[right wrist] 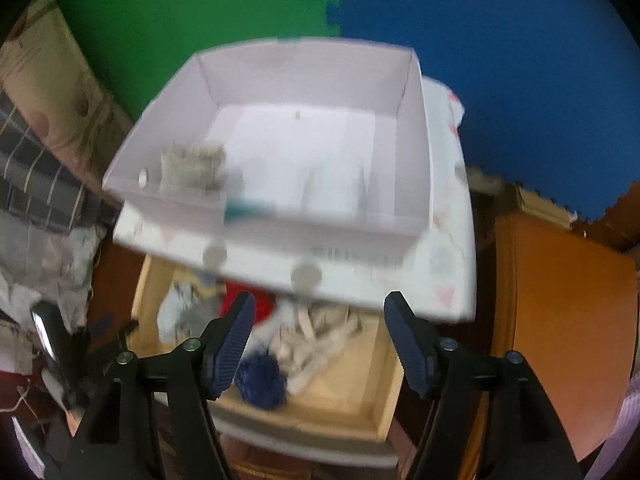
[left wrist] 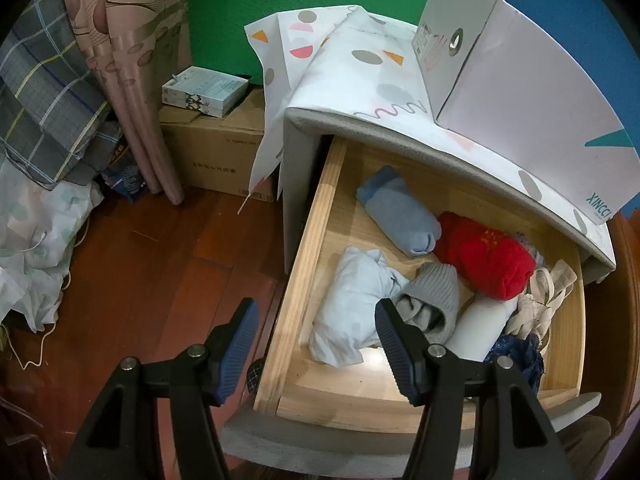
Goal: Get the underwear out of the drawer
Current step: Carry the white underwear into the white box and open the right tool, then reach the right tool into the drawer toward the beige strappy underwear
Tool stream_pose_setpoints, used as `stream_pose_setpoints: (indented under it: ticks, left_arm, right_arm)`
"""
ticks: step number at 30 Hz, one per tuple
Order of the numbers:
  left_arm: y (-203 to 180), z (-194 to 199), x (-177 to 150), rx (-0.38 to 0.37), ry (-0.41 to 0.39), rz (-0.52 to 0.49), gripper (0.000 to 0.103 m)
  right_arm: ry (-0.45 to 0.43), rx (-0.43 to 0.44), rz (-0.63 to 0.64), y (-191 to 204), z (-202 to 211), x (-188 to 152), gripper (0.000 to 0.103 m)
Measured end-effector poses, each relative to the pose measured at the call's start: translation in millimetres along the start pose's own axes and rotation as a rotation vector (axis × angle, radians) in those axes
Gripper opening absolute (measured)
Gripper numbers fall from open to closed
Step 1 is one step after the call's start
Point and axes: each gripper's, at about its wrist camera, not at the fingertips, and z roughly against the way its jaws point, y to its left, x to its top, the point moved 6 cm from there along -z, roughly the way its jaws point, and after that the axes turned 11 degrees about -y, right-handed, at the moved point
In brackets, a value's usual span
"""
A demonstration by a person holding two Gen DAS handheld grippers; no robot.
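Observation:
The wooden drawer [left wrist: 298, 276] stands pulled open and holds folded clothes: a light blue roll [left wrist: 400, 210], a red piece [left wrist: 484, 254], a pale blue piece [left wrist: 352, 304], a grey knit piece [left wrist: 432, 300], a white roll [left wrist: 480, 328], cream lace underwear [left wrist: 540, 300] and dark blue lace underwear [left wrist: 520, 356]. My left gripper [left wrist: 316, 348] is open and empty above the drawer's front left corner. My right gripper [right wrist: 320, 340] is open and empty, high above the drawer [right wrist: 384, 384]. Below it lie the dark blue lace [right wrist: 260, 380] and cream lace [right wrist: 316, 340]. The right wrist view is blurred.
A white open box [right wrist: 412, 152] with one grey-beige item [right wrist: 192, 168] inside stands on the cabinet's patterned cloth [left wrist: 360, 80]. Cardboard boxes [left wrist: 212, 152], a curtain [left wrist: 132, 72] and bags stand on the wooden floor at the left. An orange-brown panel [right wrist: 560, 312] is at the right.

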Motion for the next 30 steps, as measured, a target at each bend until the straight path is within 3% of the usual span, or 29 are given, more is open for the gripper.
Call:
stream_pose_setpoints:
  ticks: [7, 13, 16, 30]
  left_arm:
    - [0, 0, 0, 0.004, 0.0, 0.0, 0.062]
    - [2, 1, 0, -0.004, 0.003, 0.013, 0.062]
    - [2, 1, 0, -0.008, 0.003, 0.014, 0.062]
    - [0, -1, 0, -0.018, 0.011, 0.012, 0.062]
  right_arm:
    - [0.16, 0.011, -0.055, 3, -54, -78, 0.064]
    - [0.274, 0.01, -0.149, 8, -115, -121, 0.065]
    - [0.291, 0.006, -0.182, 9, -134, -129, 0.079]
    - [0.313, -0.083, -0.124, 22, -193, -138, 0.085]
